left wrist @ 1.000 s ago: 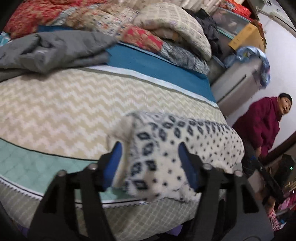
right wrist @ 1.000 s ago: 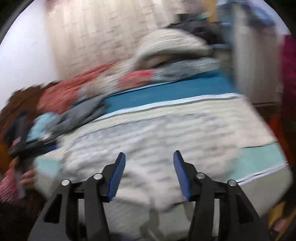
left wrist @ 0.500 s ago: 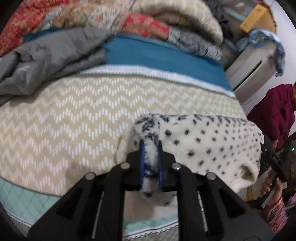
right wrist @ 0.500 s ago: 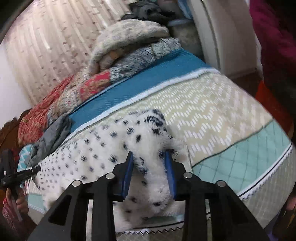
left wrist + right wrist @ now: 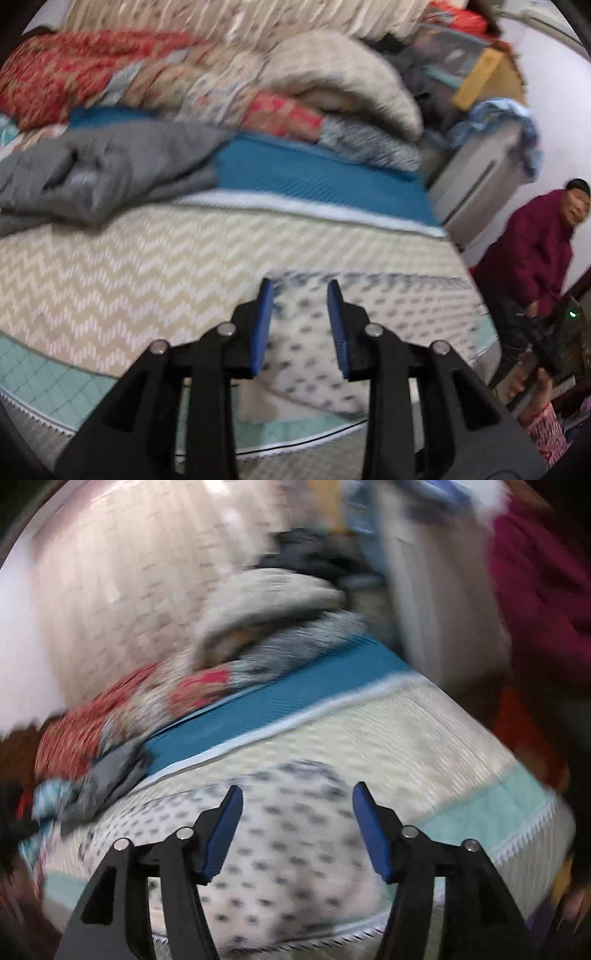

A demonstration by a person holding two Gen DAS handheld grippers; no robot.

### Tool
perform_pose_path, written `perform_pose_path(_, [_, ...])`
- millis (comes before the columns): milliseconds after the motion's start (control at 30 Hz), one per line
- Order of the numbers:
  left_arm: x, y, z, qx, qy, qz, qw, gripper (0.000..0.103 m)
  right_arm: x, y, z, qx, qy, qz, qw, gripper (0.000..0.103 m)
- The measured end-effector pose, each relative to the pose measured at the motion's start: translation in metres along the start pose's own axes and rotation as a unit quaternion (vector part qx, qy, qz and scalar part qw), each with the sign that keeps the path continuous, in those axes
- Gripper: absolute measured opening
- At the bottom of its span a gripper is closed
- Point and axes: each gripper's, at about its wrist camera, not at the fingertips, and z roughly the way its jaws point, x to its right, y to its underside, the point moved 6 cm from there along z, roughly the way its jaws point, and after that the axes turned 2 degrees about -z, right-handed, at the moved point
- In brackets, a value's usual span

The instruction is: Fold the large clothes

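Left gripper (image 5: 299, 325), bottom centre of the left wrist view: jaws part-way apart and opening, blue pads not pressing anything. The spotted fleece garment (image 5: 369, 332), white w/ dark spots, lies on the bed beyond and under the jaws, seen through the gap; pads look clear of it, nothing gripped.

Right gripper (image 5: 297, 827), bottom centre of the right wrist view: jaws wider, also opening. Same garment (image 5: 288, 849) spreads across lower centre of that frame, filling the gap betw. the pads, but the pads don't clamp it. View is v. blurred, so whether cloth brushes the pads can't be told.

Garment lies flat-ish near the front edge of the bed (image 5: 110, 266), on the beige zigzag cover, its lower part running onto the mint-green border strip. It looks doubled over, but blur hides the fold lines.

Rest of left view: grey garment (image 5: 103, 170) heaped at mid-left, well apart from the fleece. Blue band of the cover behind it. Piled quilts (image 5: 258, 85), red-patterned and cream, along the top. A white cabinet (image 5: 476, 184) at upper right w/ cloth draped on top. A person in a maroon jacket (image 5: 532, 251) stands at right edge, beside the bed. Another hand w/ pink patterned sleeve (image 5: 543, 417) at lower right.
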Motion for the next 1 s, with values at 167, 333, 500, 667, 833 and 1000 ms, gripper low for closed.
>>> perform_pose_path(167, [0.046,0.032,0.065,-0.069,0.007,0.085,0.9939,0.028,-0.053,0.017,0.068,-0.071,-0.049,-0.05,0.995,0.065])
perform_pose_path(333, [0.009,0.072,0.155,-0.165,-0.065,0.08,0.9809,0.024,-0.034,0.059,0.13,-0.155,-0.036,-0.013,0.987,0.065])
perform_pose_path(500, [0.014,0.074,0.165,-0.165,-0.086,0.101,0.9773,0.024,-0.033,0.07,0.141,-0.138,-0.013,-0.043,0.989,0.065])
perform_pose_path(667, [0.019,0.069,0.151,-0.153,-0.08,0.082,0.9815,0.023,-0.042,0.058,0.123,-0.128,-0.024,-0.023,0.991,0.065])
perform_pose_path(833, [0.032,0.068,0.094,-0.124,-0.046,0.054,0.9897,0.024,-0.049,0.052,0.06,-0.084,-0.032,-0.021,0.996,0.065])
perform_pose_path(1000, [0.047,0.104,0.096,-0.146,-0.041,0.069,0.9859,0.024,-0.045,0.089,0.053,-0.122,-0.02,-0.02,0.992,0.065])
